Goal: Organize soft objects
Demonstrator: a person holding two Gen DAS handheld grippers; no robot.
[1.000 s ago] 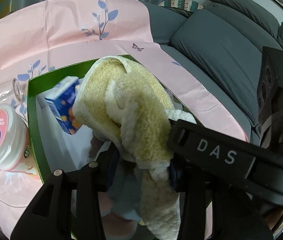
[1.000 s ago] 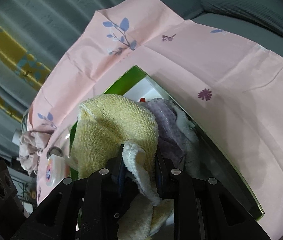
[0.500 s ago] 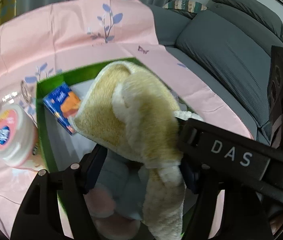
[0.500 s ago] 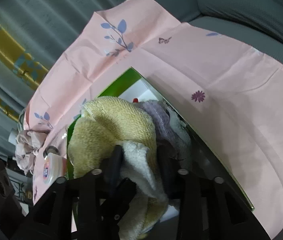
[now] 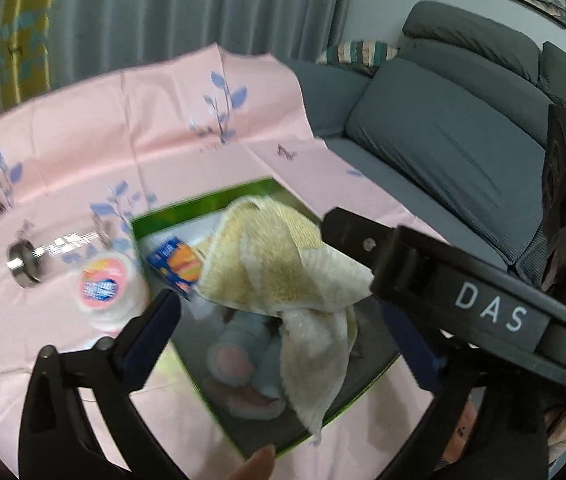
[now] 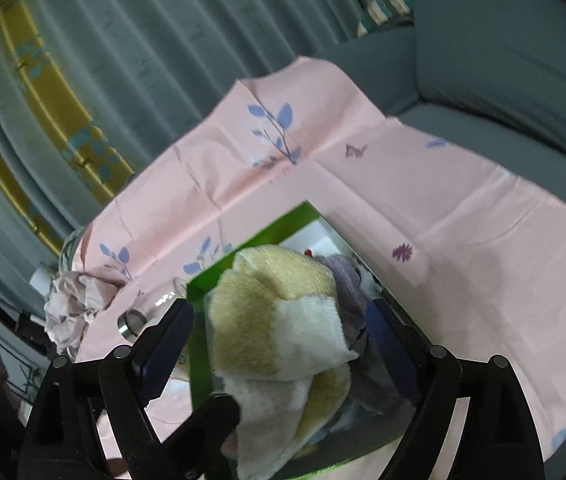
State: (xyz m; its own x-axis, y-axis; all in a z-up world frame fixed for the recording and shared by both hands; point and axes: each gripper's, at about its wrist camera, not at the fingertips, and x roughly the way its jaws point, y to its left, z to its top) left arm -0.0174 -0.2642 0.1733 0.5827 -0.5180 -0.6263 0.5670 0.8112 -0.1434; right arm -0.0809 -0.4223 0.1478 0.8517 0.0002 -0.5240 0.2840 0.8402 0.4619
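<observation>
A yellow and cream towel (image 5: 283,276) lies piled in a green-rimmed box (image 5: 203,204) on a pink cloth; it also shows in the right wrist view (image 6: 279,320) with the box rim (image 6: 251,240). Under it lie a blue and pink plush toy (image 5: 239,356) and a purple cloth (image 6: 347,280). A blue and orange carton (image 5: 175,266) stands in the box. My left gripper (image 5: 279,312) is open above the towel, touching nothing. My right gripper (image 6: 279,332) is open around the towel pile, raised above the box.
A white and pink round tub (image 5: 107,292) and a clear glass bottle with a metal cap (image 5: 27,266) lie left of the box. A crumpled pink cloth (image 6: 71,308) sits at the far left. A grey sofa (image 5: 463,128) and curtains stand behind.
Both grippers have opened and let go of the towel, then pulled back and up from the box. The towel has settled into the box.
</observation>
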